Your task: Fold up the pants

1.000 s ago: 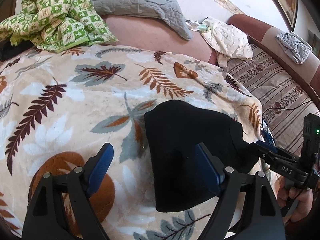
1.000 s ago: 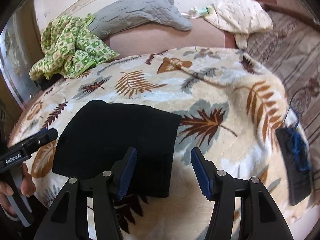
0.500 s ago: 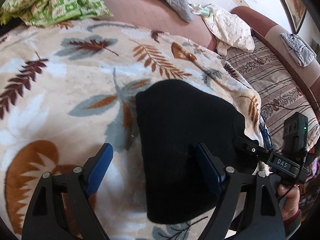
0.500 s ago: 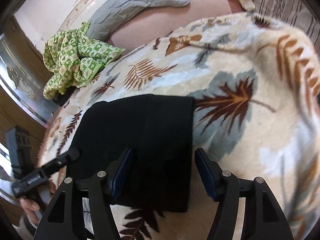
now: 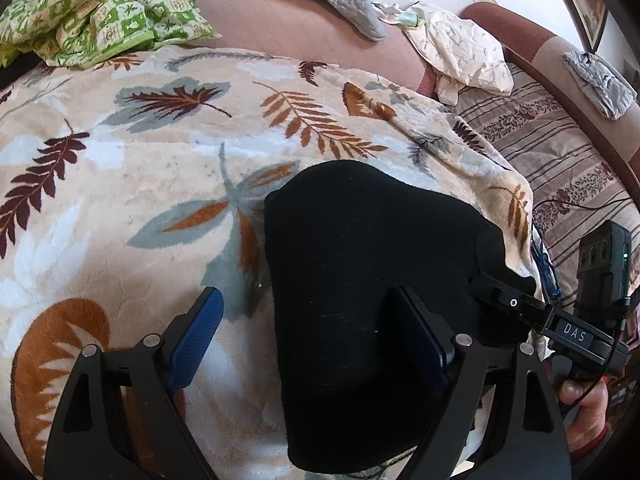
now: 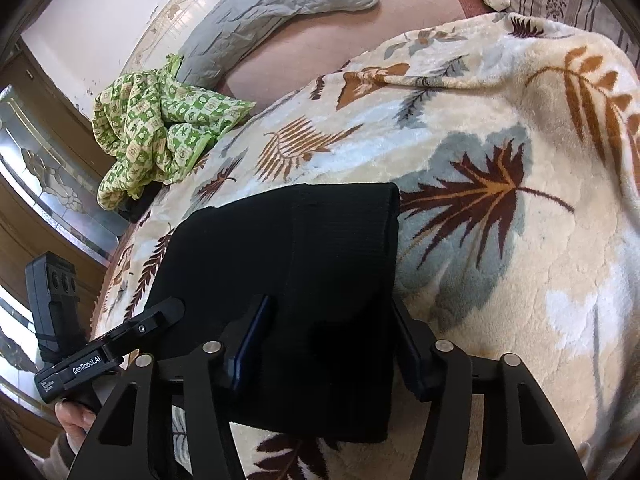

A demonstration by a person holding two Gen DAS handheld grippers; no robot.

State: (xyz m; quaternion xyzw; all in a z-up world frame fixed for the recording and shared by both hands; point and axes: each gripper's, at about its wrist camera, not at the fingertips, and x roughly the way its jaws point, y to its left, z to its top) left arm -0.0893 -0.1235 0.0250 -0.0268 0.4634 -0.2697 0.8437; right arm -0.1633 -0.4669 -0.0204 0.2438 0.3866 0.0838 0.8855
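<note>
While its blue-padded jaws stand wide apart, the left gripper (image 5: pixel 308 330) hovers over the near left edge of the black pants (image 5: pixel 372 256), one pad above the leaf-print blanket (image 5: pixel 132 184) and the other above the dark cloth, gripping nothing. The right gripper (image 6: pixel 326 346), likewise spread and holding nothing, straddles the near right part of the pants (image 6: pixel 288 272), which fill the gap between its pads. The garment lies folded into a compact dark block near the front of the blanket, its right edge showing a thick, layered band. Only the left wrist view takes in the striped sofa cushion (image 5: pixel 560 152), the white patterned cloth (image 5: pixel 460 52) and the grey rag (image 5: pixel 600 80) on the sofa back; only the right wrist view shows the mirrored wooden cabinet (image 6: pixel 48 184) at the left. Both views catch the crumpled green checked cloth (image 6: pixel 156 132) and the grey quilted pillow (image 6: pixel 276 4) beyond the blanket. Compared with a second earlier, the right gripper has moved in over the pants, which then lay mostly ahead and to its left, while the left view sits closer to the fabric.
</note>
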